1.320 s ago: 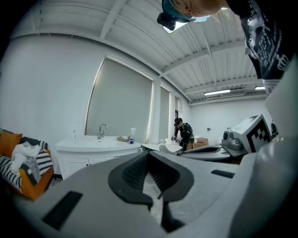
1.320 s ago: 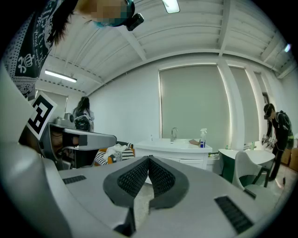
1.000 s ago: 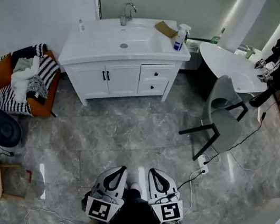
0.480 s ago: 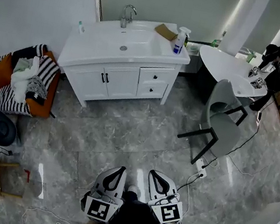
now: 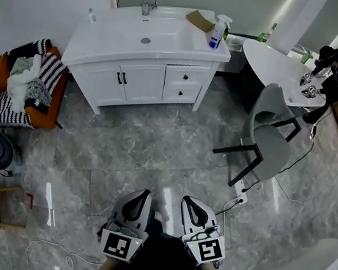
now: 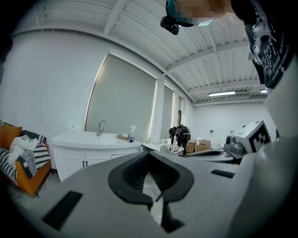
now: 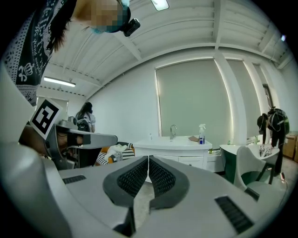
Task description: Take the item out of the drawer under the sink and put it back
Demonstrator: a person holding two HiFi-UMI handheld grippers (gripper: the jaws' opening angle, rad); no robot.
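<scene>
Facing vanity (image 5: 104,42) | left gripper (image 5: 141,192), right gripper (image 5: 191,201): jaws pressed together, holding nothing | drawers (image 5: 184,83) shut at vanity's right front end, long axis crosswise | item hidden.

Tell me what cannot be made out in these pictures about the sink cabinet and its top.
Inside of the drawers: head view, shut fronts hide it.
Spray bottle label: too small in all views.
Brown thing by the bottle: too small to identify.
</scene>
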